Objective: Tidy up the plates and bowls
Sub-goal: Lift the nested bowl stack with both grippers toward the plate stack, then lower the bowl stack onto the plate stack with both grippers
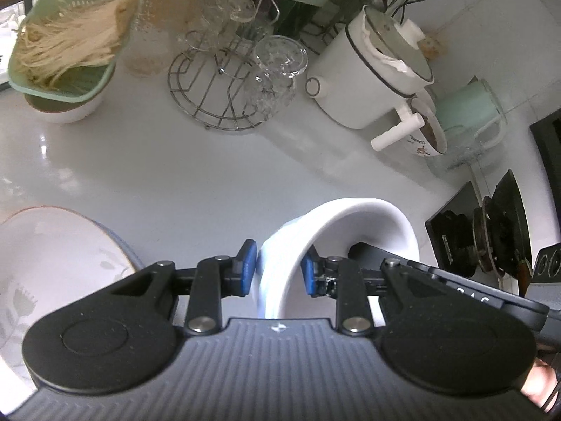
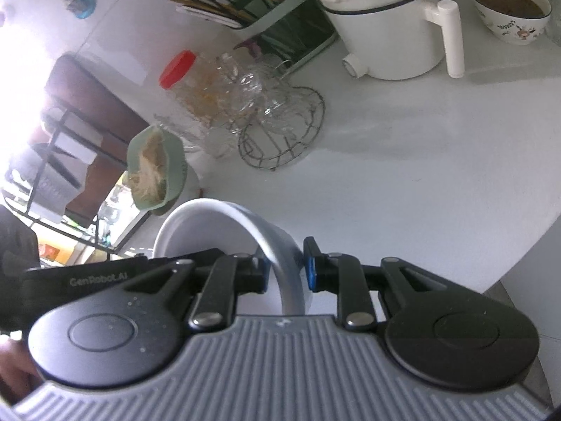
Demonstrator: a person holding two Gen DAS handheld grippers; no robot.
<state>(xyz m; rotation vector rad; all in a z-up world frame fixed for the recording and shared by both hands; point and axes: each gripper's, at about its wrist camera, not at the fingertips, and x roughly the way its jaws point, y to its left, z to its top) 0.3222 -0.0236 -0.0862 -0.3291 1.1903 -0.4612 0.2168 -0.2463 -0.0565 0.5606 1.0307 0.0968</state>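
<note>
White bowl between two grippers: left, right.

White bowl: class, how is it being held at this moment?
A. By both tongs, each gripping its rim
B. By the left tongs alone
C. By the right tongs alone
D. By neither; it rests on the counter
A: the left tongs straddle the white bowl at its rim, and the right tongs straddle the rim on the opposite side, with each tool visible in the other's view.
</note>
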